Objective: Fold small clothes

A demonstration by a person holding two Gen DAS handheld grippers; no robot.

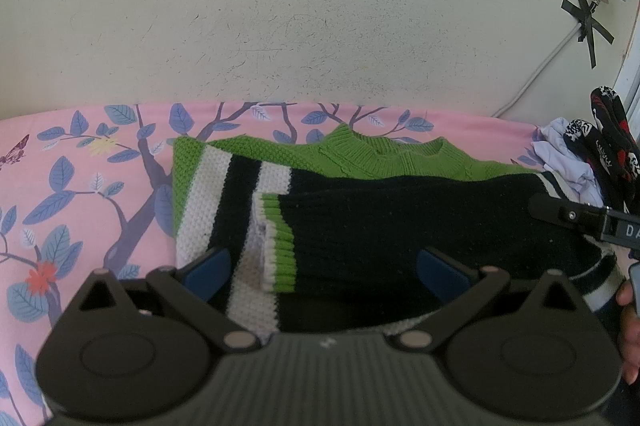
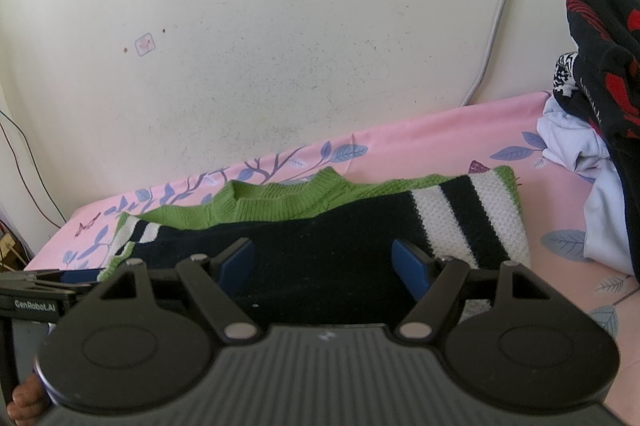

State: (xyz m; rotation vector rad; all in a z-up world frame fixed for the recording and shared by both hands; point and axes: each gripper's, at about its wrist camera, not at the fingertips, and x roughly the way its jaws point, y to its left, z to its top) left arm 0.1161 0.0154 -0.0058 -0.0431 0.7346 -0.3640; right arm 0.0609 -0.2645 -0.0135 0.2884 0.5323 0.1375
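Both grippers — left gripper (image 1: pixel 324 270) and right gripper (image 2: pixel 324 262) — hang wide open over the folded sweater (image 1: pixel 400 218) on the pink sheet (image 1: pixel 80 186).

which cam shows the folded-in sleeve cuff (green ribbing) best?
Left wrist: the green ribbed cuff lies full-face on the sweater, between the open left gripper fingers. Right wrist shows only a green sliver of it at the sweater's left edge.

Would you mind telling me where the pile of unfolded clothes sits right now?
The pile of unfolded clothes sits at the right edge of both views, on the pink leaf-print bedsheet right of the green, black and white knitted sweater.
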